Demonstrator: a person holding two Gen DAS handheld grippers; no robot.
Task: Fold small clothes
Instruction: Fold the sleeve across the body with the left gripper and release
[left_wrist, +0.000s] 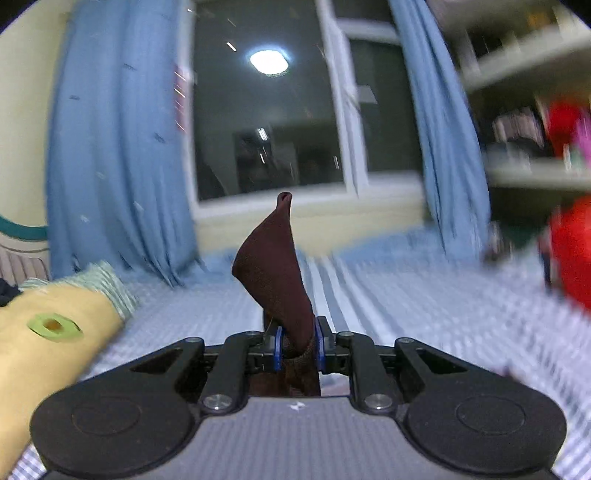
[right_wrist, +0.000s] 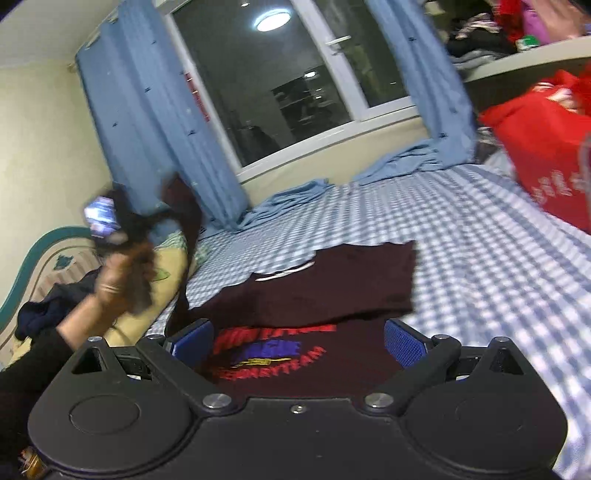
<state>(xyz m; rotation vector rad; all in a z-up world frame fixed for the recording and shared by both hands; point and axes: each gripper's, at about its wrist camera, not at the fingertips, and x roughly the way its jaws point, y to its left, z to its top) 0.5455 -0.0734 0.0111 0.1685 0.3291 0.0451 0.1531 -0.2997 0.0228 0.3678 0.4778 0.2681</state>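
Nearest the left wrist camera, the left gripper (left_wrist: 298, 349) has its blue pads (left_wrist: 277, 349) drawn close together, pinching a fold of the dark maroon T-shirt (left_wrist: 275, 275). The pinched cloth stands up from between the pads in a narrowing peak against the window (left_wrist: 266, 122), and a short piece hangs below them. To the left lies a yellow pillow (left_wrist: 48, 343) with a green patch, on the blue-and-white checked bedsheet (left_wrist: 406, 302). Blue curtains (left_wrist: 110, 147) hang on both sides of the window, and blurred shelves (left_wrist: 524, 74) fill the right edge.

In the right wrist view, the right gripper (right_wrist: 298, 341) has its jaws spread wide with nothing between the blue pads (right_wrist: 404, 341); it hovers just over the maroon T-shirt (right_wrist: 314, 291), which lies on the checked bedsheet (right_wrist: 480, 258). The shirt's upper part is folded over, and below the fold a red, blue and yellow print (right_wrist: 273, 354) shows. From the shirt's left edge a strip of the cloth rises to the left gripper (right_wrist: 122, 225), blurred and held in the person's left hand (right_wrist: 118, 280) above the yellow pillow (right_wrist: 147, 314). A red bag (right_wrist: 543, 147) sits at the right, and curtain hems (right_wrist: 295, 199) are bunched on the bed below the window (right_wrist: 280, 81).
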